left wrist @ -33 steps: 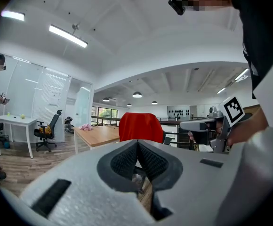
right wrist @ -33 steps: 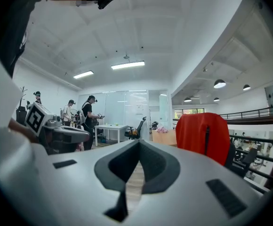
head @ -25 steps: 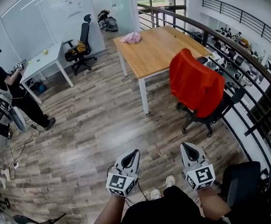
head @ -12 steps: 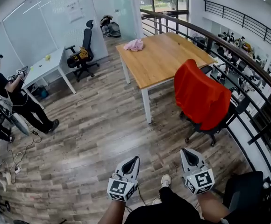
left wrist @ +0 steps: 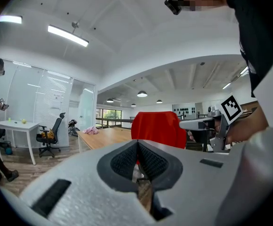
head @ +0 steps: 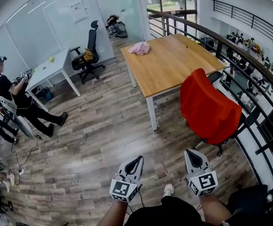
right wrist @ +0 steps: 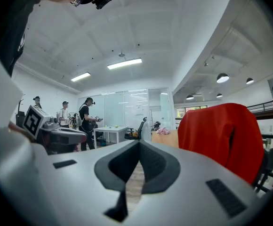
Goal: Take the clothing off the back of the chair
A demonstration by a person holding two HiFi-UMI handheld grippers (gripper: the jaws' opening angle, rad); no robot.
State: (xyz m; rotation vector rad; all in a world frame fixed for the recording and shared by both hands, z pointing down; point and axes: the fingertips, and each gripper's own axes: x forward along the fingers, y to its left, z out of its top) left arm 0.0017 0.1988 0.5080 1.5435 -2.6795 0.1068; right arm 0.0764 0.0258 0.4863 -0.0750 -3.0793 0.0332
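Note:
A red garment (head: 208, 106) hangs over the back of a black office chair (head: 244, 122) beside the wooden table (head: 174, 62). It also shows ahead as the red garment (left wrist: 158, 128) in the left gripper view and the red garment (right wrist: 221, 134) at the right of the right gripper view. My left gripper (head: 137, 162) and right gripper (head: 189, 155) are held low in front of me, both shut and empty, still short of the chair. The right one is nearer to it.
A pink cloth (head: 140, 48) lies on the far end of the wooden table. A white desk (head: 50, 68) and a second black chair (head: 88, 51) stand at the back left, with a person (head: 12, 98) beside them. A railing (head: 240, 65) runs along the right.
I have walked forward with both grippers; the red-draped chair and the table now appear closer and lower in the head view. The person at the left has shifted stance.

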